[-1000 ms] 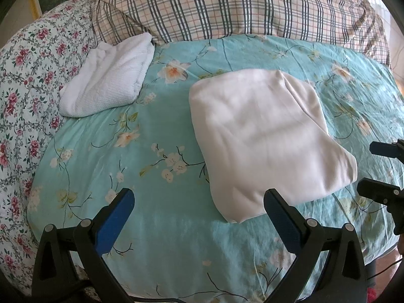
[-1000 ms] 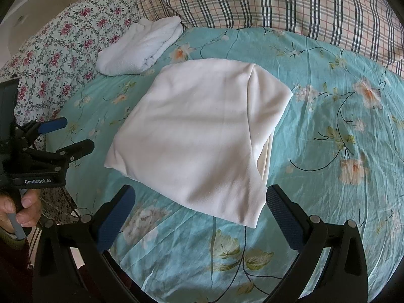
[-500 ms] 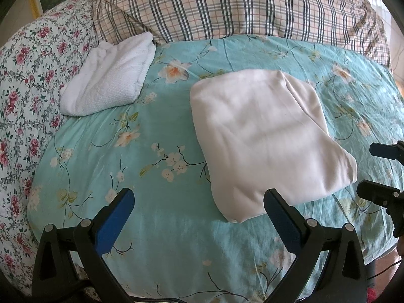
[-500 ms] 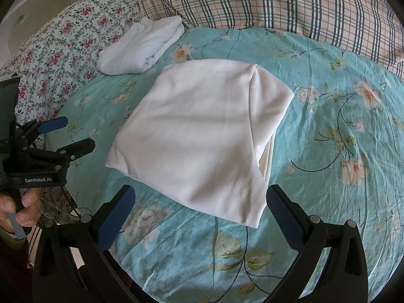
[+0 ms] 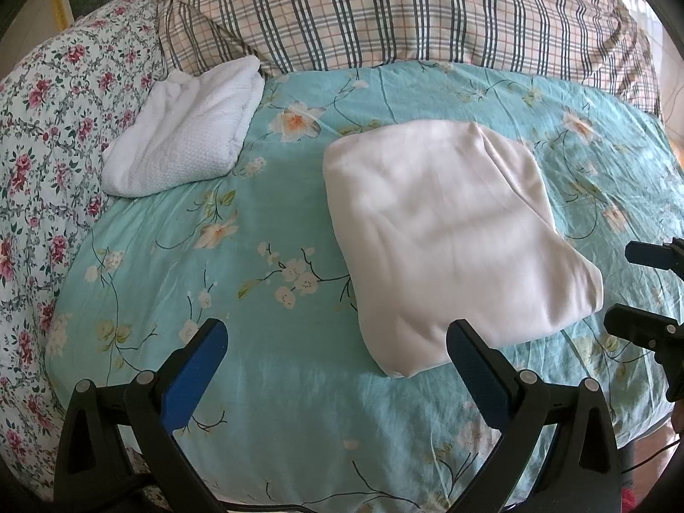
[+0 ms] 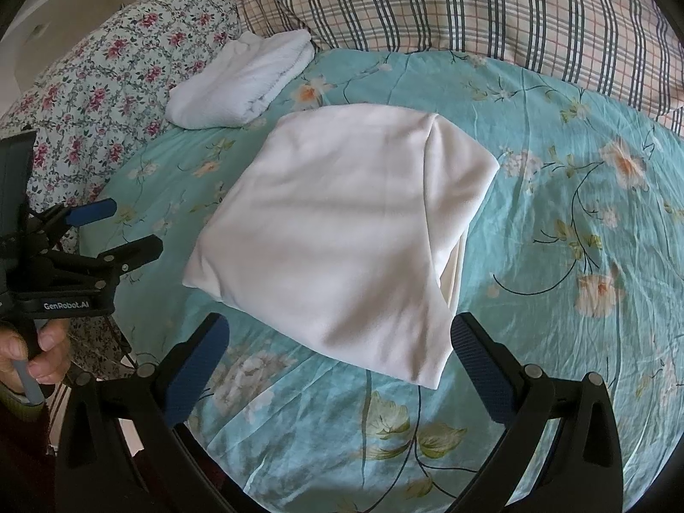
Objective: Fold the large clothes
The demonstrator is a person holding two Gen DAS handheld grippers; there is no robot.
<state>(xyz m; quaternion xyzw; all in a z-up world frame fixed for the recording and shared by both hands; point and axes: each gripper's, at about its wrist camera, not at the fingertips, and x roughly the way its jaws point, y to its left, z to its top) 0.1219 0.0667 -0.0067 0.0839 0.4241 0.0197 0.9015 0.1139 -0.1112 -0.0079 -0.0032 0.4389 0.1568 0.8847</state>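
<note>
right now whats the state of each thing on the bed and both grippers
cream garment: folded into a flat bundle, lying on the teal sheet, held by nothing
white towel: folded, lying by the pillows, apart from the cream garment
left gripper: open, empty, above the sheet
right gripper: open, empty, near the garment's near corner
teal sheet: spread, lightly wrinkled
plaid pillow: lying at the bed's far end

Both views probably over one bedspread (image 5: 299, 384).
</note>
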